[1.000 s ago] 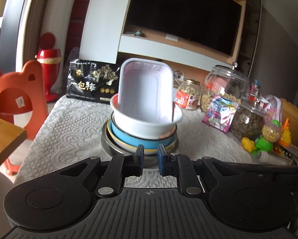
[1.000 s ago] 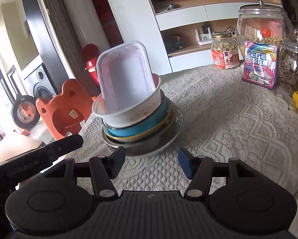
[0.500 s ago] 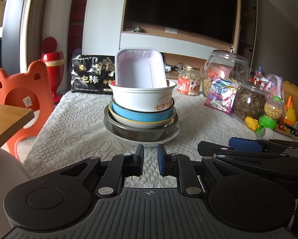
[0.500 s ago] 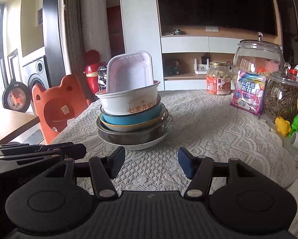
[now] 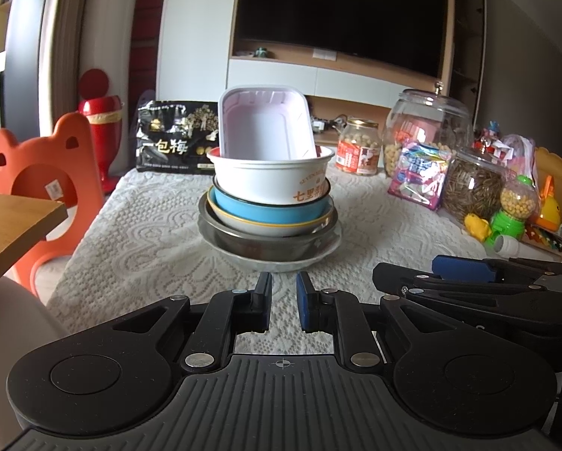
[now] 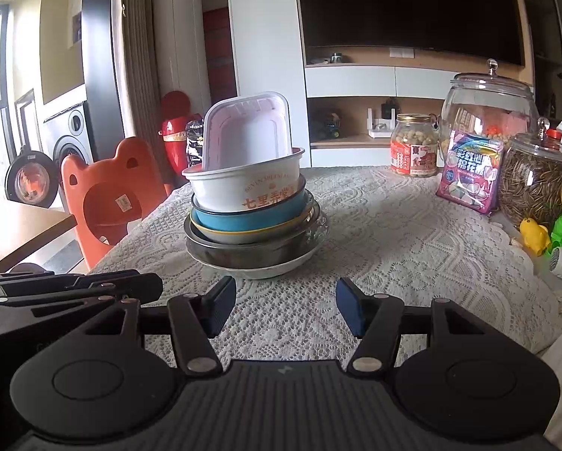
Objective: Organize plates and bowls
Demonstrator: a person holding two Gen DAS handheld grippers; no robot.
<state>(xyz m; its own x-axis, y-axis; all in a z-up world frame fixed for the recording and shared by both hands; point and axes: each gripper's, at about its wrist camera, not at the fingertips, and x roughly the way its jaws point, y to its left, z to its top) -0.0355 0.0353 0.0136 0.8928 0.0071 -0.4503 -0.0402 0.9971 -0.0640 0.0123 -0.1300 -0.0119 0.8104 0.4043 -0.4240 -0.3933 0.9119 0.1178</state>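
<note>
A stack of dishes stands on the lace tablecloth (image 5: 138, 233). From the bottom: a white plate (image 5: 318, 255), a steel bowl (image 5: 258, 244), a blue bowl (image 5: 266, 210), a white bowl with orange writing (image 5: 269, 180), and a pink rectangular tray (image 5: 266, 127) leaning upright inside it. The same stack shows in the right wrist view, with the white bowl (image 6: 243, 188) and the pink tray (image 6: 247, 135). My left gripper (image 5: 283, 298) is nearly shut and empty, just before the stack. My right gripper (image 6: 285, 306) is open and empty, also in front of the stack.
Glass jars (image 5: 427, 127) and snack packets (image 5: 418, 173) stand at the back right, with small toys (image 5: 506, 221) at the right edge. A black bag (image 5: 176, 139) stands behind the stack. An orange bear chair (image 5: 44, 173) and a wooden table corner (image 5: 14, 225) are on the left.
Both grippers have drawn back and dropped lower, so the stack now appears at eye level. Each gripper now shows in the other's view. Jaw openings are unchanged.
</note>
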